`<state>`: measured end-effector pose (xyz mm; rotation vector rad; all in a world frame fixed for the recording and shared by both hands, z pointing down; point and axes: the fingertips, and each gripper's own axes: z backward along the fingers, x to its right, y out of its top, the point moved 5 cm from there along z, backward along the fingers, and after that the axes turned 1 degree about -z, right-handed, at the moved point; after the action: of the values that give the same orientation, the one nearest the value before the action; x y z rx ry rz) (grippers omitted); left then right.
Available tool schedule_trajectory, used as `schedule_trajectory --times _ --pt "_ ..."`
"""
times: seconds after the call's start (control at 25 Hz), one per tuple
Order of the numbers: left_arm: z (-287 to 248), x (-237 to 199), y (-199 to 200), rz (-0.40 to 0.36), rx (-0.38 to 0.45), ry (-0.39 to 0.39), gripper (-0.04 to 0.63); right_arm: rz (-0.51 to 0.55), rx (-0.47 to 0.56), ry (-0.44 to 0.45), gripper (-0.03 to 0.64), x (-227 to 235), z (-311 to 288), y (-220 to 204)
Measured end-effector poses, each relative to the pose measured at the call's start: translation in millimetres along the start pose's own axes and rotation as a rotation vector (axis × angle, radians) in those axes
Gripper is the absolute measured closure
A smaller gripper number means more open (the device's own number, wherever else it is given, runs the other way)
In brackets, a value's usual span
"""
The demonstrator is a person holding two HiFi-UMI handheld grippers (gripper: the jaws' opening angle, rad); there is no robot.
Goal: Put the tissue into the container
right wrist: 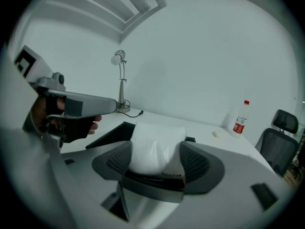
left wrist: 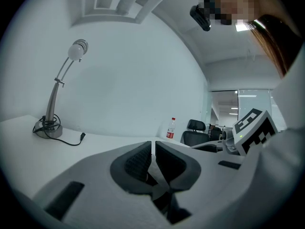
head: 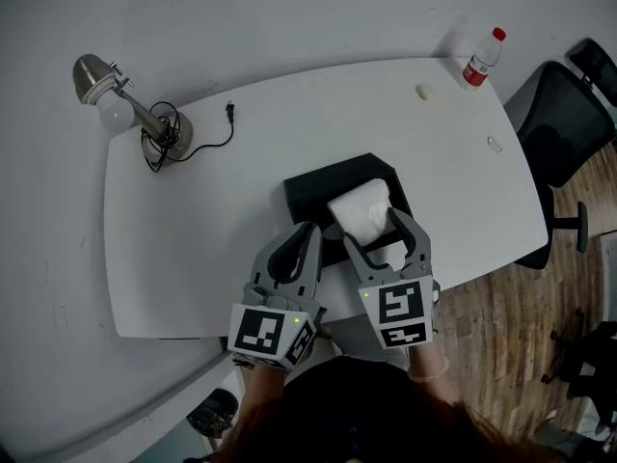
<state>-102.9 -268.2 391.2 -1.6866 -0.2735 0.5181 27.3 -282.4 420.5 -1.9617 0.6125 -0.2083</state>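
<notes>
A white pack of tissue (head: pixel 362 212) (right wrist: pixel 156 146) sits between the jaws of my right gripper (head: pixel 374 228) (right wrist: pixel 157 159), which is shut on it. In the head view the pack hangs over the black open container (head: pixel 318 189) near the table's front edge. The container's dark rim (right wrist: pixel 113 133) shows just behind the pack in the right gripper view. My left gripper (head: pixel 301 241) (left wrist: pixel 152 160) is beside the container's left front corner, shut with nothing between its pads.
A silver desk lamp (head: pixel 130 109) with a coiled black cable stands at the table's back left. A red-capped bottle (head: pixel 483 60) and a small white object (head: pixel 424 92) are at the back right. A black office chair (head: pixel 564 123) stands off the table's right edge.
</notes>
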Motion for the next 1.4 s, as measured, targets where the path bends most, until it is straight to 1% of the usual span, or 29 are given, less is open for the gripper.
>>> schedule_trajectory --times 0.64,1.04,1.4 --pt "-0.1 -4.2 -5.9 0.014 -0.012 -0.009 0.551 -0.015 -0.032 -0.014 0.279 -3.1 0.8 -3.0" --pt "2.7 -8.2 -7.2 0.020 -0.011 -0.006 0.551 -0.035 -0.097 -0.023 0.279 -4.1 -8.8 -10.3" --pt "4.7 -12.5 -8.1 0.026 -0.012 0.000 0.551 -0.046 -0.111 -0.038 0.281 -3.6 -14.2 -10.7"
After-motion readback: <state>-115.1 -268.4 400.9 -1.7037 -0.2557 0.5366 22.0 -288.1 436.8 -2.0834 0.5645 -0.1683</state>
